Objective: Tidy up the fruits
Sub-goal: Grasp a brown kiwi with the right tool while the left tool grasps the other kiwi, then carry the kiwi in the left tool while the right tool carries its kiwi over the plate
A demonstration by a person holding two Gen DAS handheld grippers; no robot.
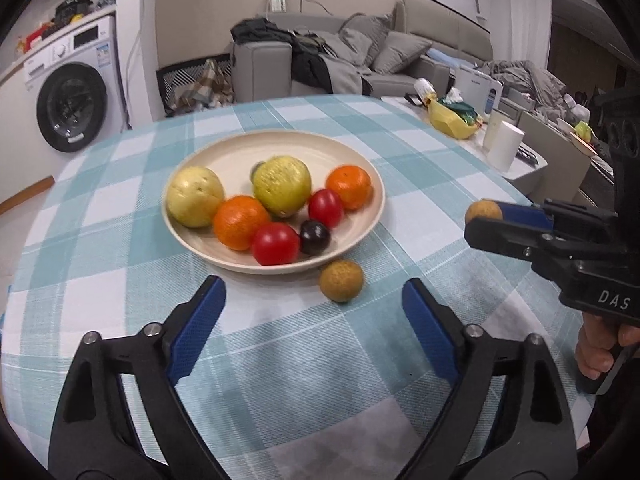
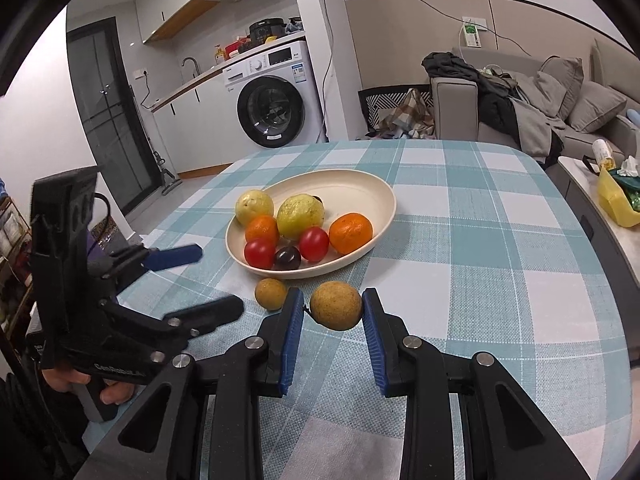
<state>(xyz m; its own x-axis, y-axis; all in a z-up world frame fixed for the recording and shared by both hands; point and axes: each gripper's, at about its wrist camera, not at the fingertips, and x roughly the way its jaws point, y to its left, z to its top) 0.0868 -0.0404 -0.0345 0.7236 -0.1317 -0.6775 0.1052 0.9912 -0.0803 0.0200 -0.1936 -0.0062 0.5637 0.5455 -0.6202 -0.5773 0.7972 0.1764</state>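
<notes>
Lying beside plate (image 2: 384, 200): loose longan (image 2: 271, 293).

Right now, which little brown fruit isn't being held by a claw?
Find the cream plate on the checked tablecloth. Just off its near rim lies a small tan-brown fruit on the cloth. Its twin sits between the right claw's blue pads; this one lies free.

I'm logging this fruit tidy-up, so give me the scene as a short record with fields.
surface: table with checked cloth
plate: two oranges, two yellow-green fruits, two red fruits, one dark fruit
left gripper: open, empty
right gripper: shut on brown fruit
loose: second brown fruit, on the cloth beside the plate
</notes>
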